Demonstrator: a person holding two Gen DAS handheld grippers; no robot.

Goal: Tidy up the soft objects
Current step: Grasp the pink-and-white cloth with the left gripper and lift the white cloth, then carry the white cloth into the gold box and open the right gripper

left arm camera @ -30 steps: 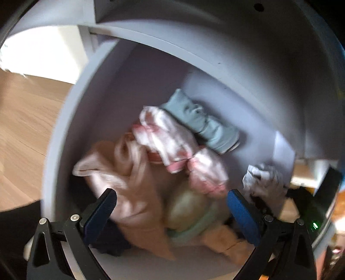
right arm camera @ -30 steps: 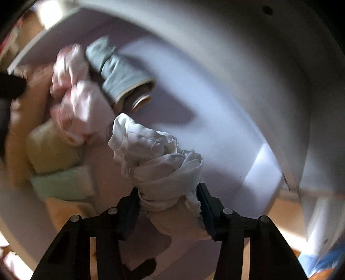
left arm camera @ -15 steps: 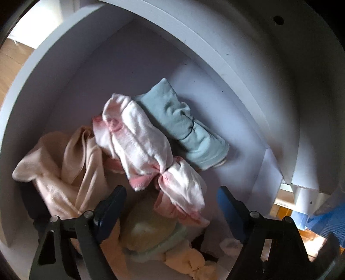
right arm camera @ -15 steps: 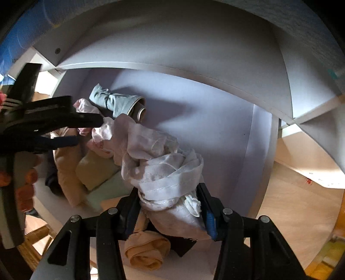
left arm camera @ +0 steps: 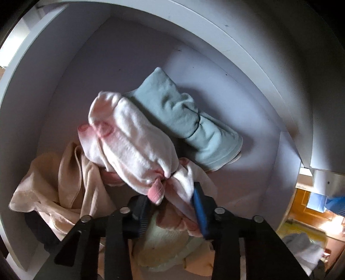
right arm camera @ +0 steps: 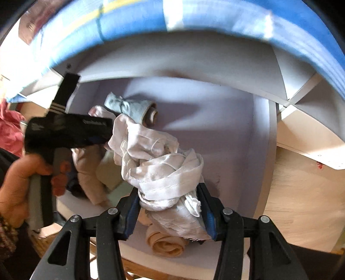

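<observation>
Tongs in the left hand (left arm camera: 171, 212) are pressed together on the pink-and-white sock bundle (left arm camera: 131, 146), pinching its knotted lower end between the blue pads. That bundle rises from the pinch toward 11 o'clock in the left wrist view, lying across the heap inside a white cubby (left arm camera: 64, 71). A teal sock roll (left arm camera: 185, 122) lies just beside it at 1 o'clock, against the cubby's back wall. A beige garment (left arm camera: 56, 183) sprawls at 9 o'clock, partly under the bundle, and a pale green-yellow roll (left arm camera: 163, 243) sits below the tongs at 6 o'clock.

Right tongs (right arm camera: 169, 212) pinch a crumpled white cloth (right arm camera: 157, 163) near its lower end; the cloth bunches up and away toward 11 o'clock, in front of the cubby's opening. Below it, at 6 o'clock, a rolled beige sock (right arm camera: 166, 245) lies on the cubby floor near the front edge.

From the right wrist view, the left hand (right arm camera: 15, 183) shows at 9 o'clock, fingers wrapped around the grey handle of its black tool, whose body reaches in toward the heap from the left, angled steeply down. A blue padded strip (right arm camera: 194, 19) arcs across the top at 12 o'clock, above the shelf. Pale wooden floor (right arm camera: 301, 204) shows at 3 o'clock.
</observation>
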